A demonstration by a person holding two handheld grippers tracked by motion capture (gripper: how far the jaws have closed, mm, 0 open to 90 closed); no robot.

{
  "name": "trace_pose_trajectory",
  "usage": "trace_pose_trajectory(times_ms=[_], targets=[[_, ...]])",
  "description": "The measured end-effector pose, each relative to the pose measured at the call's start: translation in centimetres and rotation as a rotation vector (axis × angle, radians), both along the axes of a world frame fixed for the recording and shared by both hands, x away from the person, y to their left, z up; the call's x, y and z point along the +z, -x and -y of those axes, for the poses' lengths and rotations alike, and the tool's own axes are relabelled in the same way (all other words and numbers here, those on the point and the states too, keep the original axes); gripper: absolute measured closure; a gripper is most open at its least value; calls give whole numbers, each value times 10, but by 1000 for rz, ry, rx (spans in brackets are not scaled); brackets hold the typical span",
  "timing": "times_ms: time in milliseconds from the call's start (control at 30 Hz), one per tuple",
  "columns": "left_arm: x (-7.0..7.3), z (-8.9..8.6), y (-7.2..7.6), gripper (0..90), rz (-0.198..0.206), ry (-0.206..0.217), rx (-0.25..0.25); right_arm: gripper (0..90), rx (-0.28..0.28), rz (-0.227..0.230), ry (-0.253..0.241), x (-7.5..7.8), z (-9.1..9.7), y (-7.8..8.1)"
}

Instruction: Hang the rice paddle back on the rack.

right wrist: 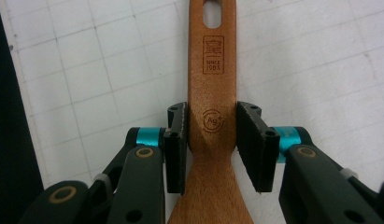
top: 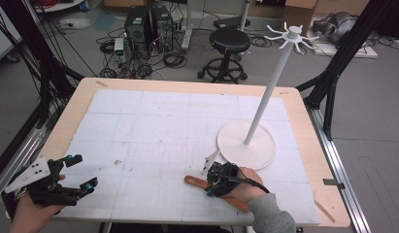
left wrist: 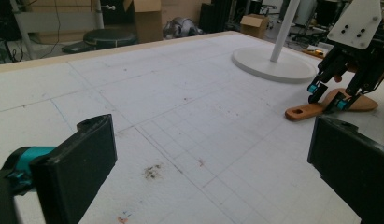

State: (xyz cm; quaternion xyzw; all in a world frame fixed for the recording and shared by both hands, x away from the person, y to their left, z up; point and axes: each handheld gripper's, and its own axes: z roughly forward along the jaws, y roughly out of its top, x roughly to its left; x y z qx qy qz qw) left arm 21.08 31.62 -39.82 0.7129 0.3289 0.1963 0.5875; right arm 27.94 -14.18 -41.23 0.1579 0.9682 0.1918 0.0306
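Note:
A wooden spatula (right wrist: 212,60) lies flat on the white gridded mat, its handle with a hanging hole pointing left in the high view (top: 193,181). My right gripper (right wrist: 211,135) is shut on the handle just above where it widens, one pad pressing each side; it also appears in the high view (top: 212,178) and in the left gripper view (left wrist: 327,97). My left gripper (top: 83,171) rests near the table's front left corner, held level, jaws wide open with nothing between them (left wrist: 213,140).
A white hanging stand with a round base (top: 245,145) and hooks on top (top: 291,35) stands right of centre, just behind the right hand. A small white stick (top: 210,161) lies beside the base. The floor beyond the table holds a stool (top: 228,41) and computer cases.

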Motion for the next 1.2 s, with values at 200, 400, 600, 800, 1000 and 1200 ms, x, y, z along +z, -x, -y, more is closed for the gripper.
trace_pose_trajectory(times_ms=[200,400,600,800,1000,1200], targets=[[1,1,-1,18,5,-4,-2,651,-24,41,-57,7,4,2],[1,3,-2,18,6,-6,-8,651,-37,71,-111,14,10,3],[1,6,-4,18,6,-5,-17,652,-42,113,-157,20,17,5],[1,9,-6,18,7,-8,-26,651,-66,130,-211,27,26,7],[1,13,-10,18,5,-9,-40,652,-78,162,-261,34,36,11],[0,16,-14,18,6,-8,-53,652,-101,187,-302,40,47,15]])
